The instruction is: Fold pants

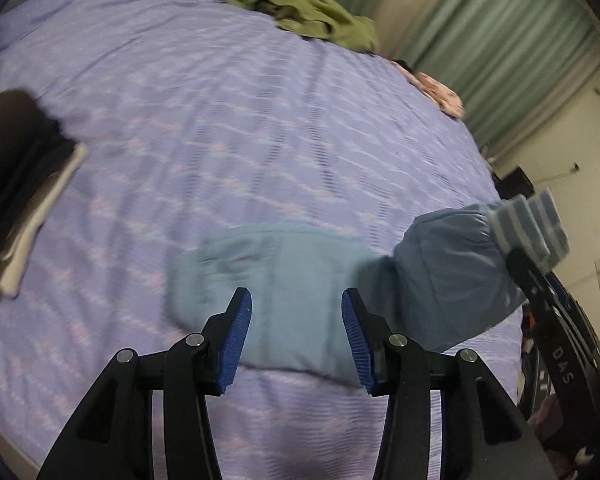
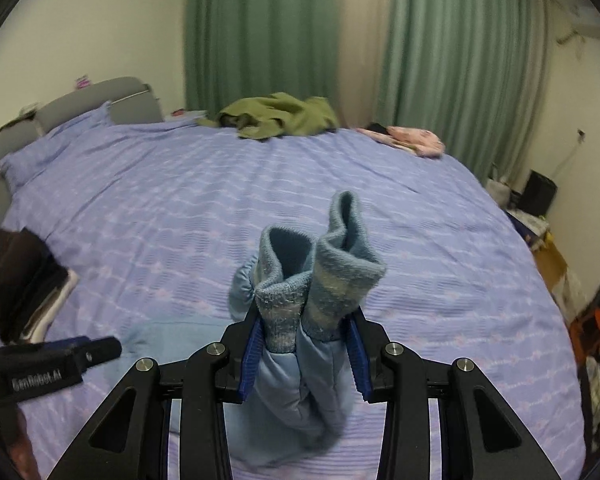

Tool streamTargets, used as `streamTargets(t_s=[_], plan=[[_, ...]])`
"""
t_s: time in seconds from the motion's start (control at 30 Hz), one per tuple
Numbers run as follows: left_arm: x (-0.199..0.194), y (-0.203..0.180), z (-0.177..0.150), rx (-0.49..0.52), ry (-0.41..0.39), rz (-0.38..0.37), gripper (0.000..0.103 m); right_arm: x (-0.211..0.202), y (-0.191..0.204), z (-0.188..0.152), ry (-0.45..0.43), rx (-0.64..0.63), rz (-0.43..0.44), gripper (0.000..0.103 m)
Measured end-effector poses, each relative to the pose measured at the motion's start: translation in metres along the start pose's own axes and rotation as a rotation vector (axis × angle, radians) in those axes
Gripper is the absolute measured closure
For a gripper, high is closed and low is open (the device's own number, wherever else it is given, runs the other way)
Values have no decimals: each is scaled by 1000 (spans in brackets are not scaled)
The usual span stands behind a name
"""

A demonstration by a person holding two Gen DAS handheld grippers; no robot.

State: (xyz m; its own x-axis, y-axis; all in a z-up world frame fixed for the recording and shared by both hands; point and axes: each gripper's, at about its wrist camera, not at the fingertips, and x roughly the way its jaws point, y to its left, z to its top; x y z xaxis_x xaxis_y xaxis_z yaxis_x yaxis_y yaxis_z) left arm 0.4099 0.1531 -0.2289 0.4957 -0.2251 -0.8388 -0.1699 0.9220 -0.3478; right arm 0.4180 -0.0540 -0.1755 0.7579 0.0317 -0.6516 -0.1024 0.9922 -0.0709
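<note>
Light blue pants [image 1: 296, 280] lie partly on the purple bedspread [image 1: 220, 128]. My left gripper [image 1: 296, 340] is open and empty, its blue pads [image 1: 236, 340] just above the flat part of the pants. My right gripper [image 2: 304, 356] is shut on the pants [image 2: 300, 396] near their striped knitted cuffs [image 2: 320, 280], which stand up between the pads. It holds that end lifted off the bed. In the left wrist view the right gripper [image 1: 540, 268] shows at the right with the cuffs [image 1: 528, 224].
A stack of dark folded clothes [image 1: 16, 168] lies at the bed's left edge [image 2: 16, 280]. An olive garment [image 2: 280, 116] and a pink cloth [image 2: 412, 138] lie at the far side. Green curtains [image 2: 460, 60] hang behind. Clutter stands on the floor at the right.
</note>
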Motion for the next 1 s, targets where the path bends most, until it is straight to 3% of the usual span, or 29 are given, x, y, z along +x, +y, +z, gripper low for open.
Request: streamTargets(t_s=[0.3,0.8,0.9,0.97,1.0], plan=[[-22,71,-23,-94,-35,77,59,24,102,-27,23,-207,68,66],[-15,145,-54,-196,-39,173,61,61,199,-90,69,-481,171,66],[-14,151,-54,-195,-32,187,61,64,205,-99,77,-518,203,56],[-14,151,-53,-187,-30,195,60,61,204,-103,77,-516,263,35],[-14,150,-53,-183,-29,199,59,60,204,-104,80,-515,283,31]])
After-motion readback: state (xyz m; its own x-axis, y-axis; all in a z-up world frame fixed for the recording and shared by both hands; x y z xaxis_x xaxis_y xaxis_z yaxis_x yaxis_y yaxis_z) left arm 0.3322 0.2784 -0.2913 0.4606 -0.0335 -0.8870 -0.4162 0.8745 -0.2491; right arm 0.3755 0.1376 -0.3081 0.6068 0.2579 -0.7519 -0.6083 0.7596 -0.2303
